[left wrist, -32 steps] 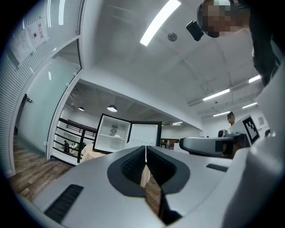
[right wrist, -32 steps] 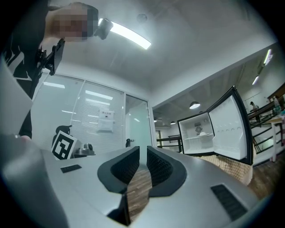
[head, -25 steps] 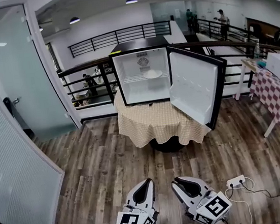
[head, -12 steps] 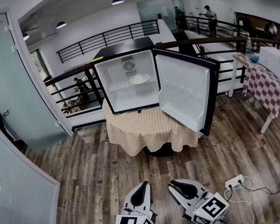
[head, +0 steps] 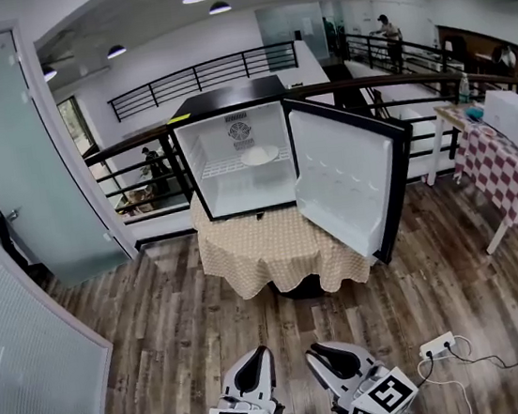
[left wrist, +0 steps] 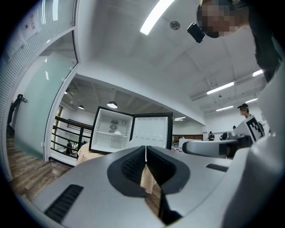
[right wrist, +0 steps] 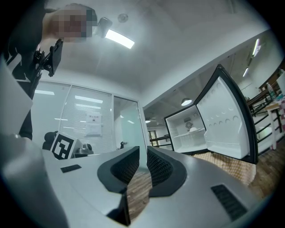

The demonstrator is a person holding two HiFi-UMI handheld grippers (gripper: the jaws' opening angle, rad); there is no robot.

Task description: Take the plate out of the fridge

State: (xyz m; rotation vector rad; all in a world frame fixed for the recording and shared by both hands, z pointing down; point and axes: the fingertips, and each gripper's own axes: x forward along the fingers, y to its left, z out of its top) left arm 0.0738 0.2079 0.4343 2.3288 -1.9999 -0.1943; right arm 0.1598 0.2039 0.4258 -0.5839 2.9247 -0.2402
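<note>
Standing well back from the fridge [head: 226, 97], looking down at a wood floor [head: 161, 328]. Holding the left claw [head: 256, 353] and the right claw [head: 312, 350] low and side by side, both pointing toward the fridge and well apart from it.

In the left gripper view: left claw squeezed tight, tips touching, nothing in it. In the right gripper view: right claw narrow, only a thin gap between the jaws, nothing held, just floor seen through the gap.

Small black fridge, white inside, up on a small table [head: 274, 247] under a tan checked cloth, set at the back edge of the table top. Fridge door [head: 346, 185] swung wide open to the right, hanging out past the table's right edge.

White plate [head: 260, 156] lying flat on the wire shelf [head: 221, 168] inside the fridge, near the shelf's right end, all alone there.

On the floor, just to the right of the right claw: a white power strip [head: 438, 346] with a white cord. At the left: a big frosted glass door [head: 8, 168]. Behind the fridge: a black railing [head: 137, 146]. Far to the right: another table with a red checked cloth [head: 505, 169] and a white box [head: 512, 116] on top. A few people far back by the railing, too small to tell much.
</note>
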